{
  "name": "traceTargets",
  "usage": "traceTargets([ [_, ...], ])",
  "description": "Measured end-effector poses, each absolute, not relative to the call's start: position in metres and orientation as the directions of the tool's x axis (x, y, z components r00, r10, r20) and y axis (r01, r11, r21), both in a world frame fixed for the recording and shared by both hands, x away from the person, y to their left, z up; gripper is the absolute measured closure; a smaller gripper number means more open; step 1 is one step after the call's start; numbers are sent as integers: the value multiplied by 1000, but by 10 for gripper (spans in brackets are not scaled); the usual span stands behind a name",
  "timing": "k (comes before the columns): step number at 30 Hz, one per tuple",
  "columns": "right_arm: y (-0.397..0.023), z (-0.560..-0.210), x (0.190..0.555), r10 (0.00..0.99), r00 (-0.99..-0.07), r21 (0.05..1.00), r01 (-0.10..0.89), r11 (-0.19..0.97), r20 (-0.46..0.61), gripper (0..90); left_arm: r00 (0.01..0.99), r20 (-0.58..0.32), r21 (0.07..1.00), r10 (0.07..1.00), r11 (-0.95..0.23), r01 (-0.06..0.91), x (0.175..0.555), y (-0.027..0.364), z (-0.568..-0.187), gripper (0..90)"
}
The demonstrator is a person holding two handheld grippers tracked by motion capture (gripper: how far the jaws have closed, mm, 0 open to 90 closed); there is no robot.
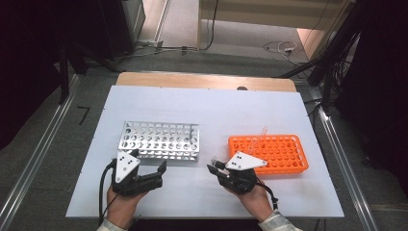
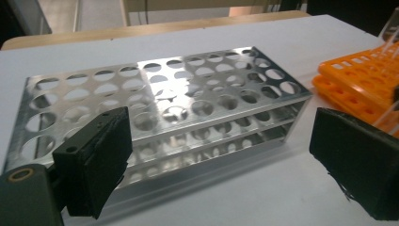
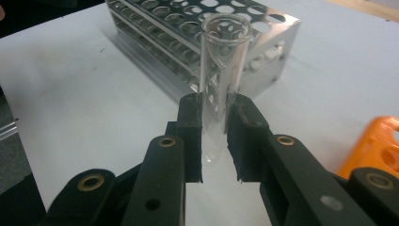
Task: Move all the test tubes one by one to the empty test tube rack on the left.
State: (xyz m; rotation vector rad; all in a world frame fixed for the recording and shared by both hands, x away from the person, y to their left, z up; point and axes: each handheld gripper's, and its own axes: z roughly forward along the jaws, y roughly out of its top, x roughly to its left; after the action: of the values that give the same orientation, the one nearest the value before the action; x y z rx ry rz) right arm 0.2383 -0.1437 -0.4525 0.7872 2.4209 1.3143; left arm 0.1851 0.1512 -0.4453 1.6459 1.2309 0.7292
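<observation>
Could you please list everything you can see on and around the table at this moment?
Metal rack: one, silver, left half of the table, holes empty.
Plastic rack: one, orange, right half of the table.
Test tube in orange rack: one, clear, leaning near its back edge.
Test tube: one, clear, clamped between the right gripper's fingers.
Table: one, white top with a wooden far edge.
Left gripper: one, black, open, in front of the metal rack.
Right gripper: one, black, shut on the test tube.

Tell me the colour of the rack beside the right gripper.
Orange rack, clearest in the high view, just beyond the right gripper.
</observation>
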Motion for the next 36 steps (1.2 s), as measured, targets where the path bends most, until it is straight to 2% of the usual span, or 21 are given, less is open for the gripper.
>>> traceTargets([
  [6, -127, -455, 240, 556, -831, 830, 318, 459, 11, 736, 382, -71, 916, 921, -91, 390, 188, 135, -442, 70],
  [8, -120, -455, 242, 546, -838, 827, 311, 467, 7, 737, 406, -78, 918, 911, -93, 385, 188, 131, -440, 124],
  [17, -100, -456, 243, 515, -857, 815, 299, 497, 1, 737, 526, -92, 924, 846, -124, 361, 186, 108, -434, 248],
  [24, -87, -457, 238, 482, -876, 810, 278, 516, -6, 737, 562, -56, 922, 826, -172, 346, 184, 95, -435, 445],
  [25, -87, -457, 238, 482, -876, 810, 278, 516, -6, 737, 566, -56, 920, 823, -178, 350, 185, 94, -436, 445],
  [29, -85, -455, 236, 476, -880, 815, 277, 510, 1, 737, 571, -54, 917, 819, -187, 354, 186, 93, -438, 579],
  [36, -84, -456, 237, 473, -881, 812, 276, 513, 1, 737, 579, -38, 914, 814, -206, 350, 188, 91, -439, 704],
])
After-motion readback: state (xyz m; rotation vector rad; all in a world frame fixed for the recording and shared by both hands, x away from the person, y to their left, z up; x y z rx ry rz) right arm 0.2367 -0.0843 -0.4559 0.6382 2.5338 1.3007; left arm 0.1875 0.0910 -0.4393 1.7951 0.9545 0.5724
